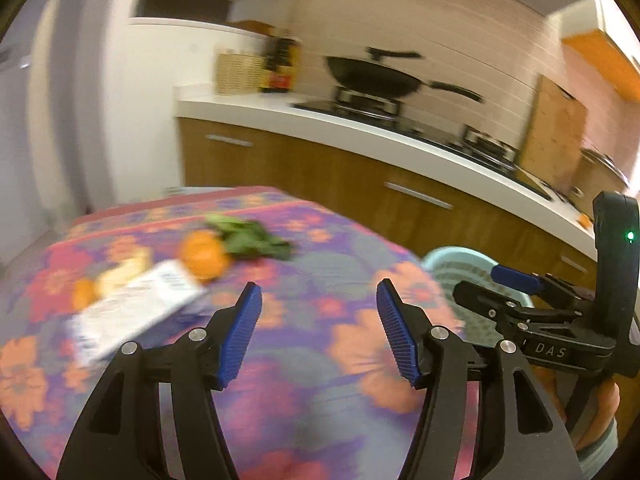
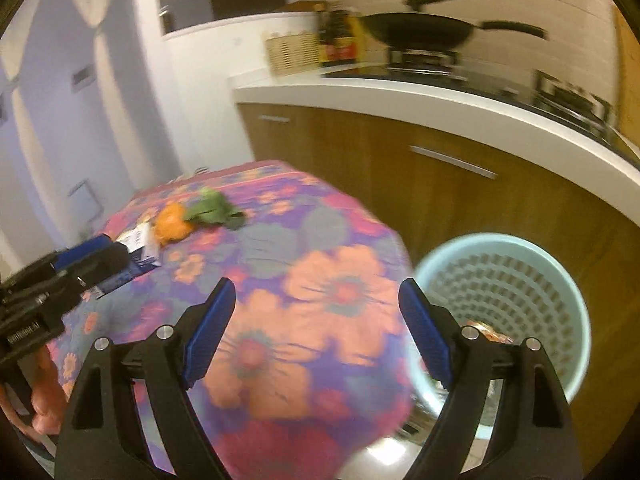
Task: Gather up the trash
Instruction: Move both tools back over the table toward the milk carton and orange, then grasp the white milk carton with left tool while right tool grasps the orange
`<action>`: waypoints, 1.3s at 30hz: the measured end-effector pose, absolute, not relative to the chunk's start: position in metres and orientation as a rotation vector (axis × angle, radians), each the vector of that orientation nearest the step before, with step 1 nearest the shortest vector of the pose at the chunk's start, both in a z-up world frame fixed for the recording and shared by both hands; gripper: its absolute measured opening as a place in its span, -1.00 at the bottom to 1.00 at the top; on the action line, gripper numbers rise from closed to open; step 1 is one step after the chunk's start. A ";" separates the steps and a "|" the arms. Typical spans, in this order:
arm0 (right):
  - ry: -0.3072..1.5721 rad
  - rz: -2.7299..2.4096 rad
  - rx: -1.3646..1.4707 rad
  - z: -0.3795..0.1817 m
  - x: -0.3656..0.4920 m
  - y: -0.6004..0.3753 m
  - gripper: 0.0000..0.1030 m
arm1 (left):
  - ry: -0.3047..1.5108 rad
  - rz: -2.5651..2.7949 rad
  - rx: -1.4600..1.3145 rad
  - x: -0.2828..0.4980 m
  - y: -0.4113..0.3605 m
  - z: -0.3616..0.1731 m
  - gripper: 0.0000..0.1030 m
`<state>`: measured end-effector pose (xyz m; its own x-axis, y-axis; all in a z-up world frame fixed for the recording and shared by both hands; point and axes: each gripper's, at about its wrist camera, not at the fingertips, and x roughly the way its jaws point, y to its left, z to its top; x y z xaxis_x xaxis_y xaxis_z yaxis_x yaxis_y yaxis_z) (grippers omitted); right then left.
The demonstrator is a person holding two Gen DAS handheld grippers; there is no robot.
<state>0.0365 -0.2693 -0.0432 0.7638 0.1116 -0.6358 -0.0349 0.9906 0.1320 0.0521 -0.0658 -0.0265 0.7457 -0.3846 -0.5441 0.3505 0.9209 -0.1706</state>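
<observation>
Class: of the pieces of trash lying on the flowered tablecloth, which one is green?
The bunch of leafy scraps, farthest along the table, beside the orange peel. The peel is orange, and the flat carton is white and blue.

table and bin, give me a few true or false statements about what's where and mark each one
1. Both grippers are open and hold nothing. True: the left gripper and the right gripper each show bare blue pads set wide apart.
2. The orange peel already lies in the bin. False: it lies on the floral tablecloth, next to the green leaves.
3. The light blue bin stands on the floor beside the table. True.
4. The bin has solid walls. False: its walls are a lattice of holes.
5. A white and blue carton lies on the table. True.
6. The black wok sits on the table. False: it sits on the stove at the counter.
</observation>
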 end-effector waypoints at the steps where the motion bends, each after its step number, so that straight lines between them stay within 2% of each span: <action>1: 0.699 0.098 0.103 -0.044 0.044 -0.255 0.57 | 0.604 -0.378 -0.067 0.053 -0.052 -0.026 0.17; 8: 0.700 0.165 0.036 -0.050 0.085 -0.190 0.57 | 0.611 -0.181 -0.174 0.061 0.056 -0.030 0.24; 14: 0.681 0.140 -0.045 -0.059 0.123 -0.156 0.57 | 0.688 -0.117 -0.254 0.078 0.103 -0.054 0.25; 19: 0.741 0.099 -0.038 -0.077 0.144 -0.155 0.57 | 0.743 -0.180 -0.235 0.085 0.095 -0.068 0.25; 27: 0.735 0.095 0.032 -0.078 0.144 -0.169 0.57 | 0.768 -0.341 -0.235 0.074 0.071 -0.076 0.23; 32: 0.724 0.081 0.080 -0.076 0.142 -0.179 0.60 | 0.840 -0.620 -0.287 0.058 0.049 -0.082 0.23; 35: 0.719 0.082 0.084 -0.076 0.142 -0.179 0.64 | 0.785 -0.527 -0.172 0.049 0.041 -0.073 0.23; 39: 0.723 0.089 0.058 -0.076 0.143 -0.173 0.64 | 0.754 -0.373 -0.118 0.064 0.043 -0.064 0.41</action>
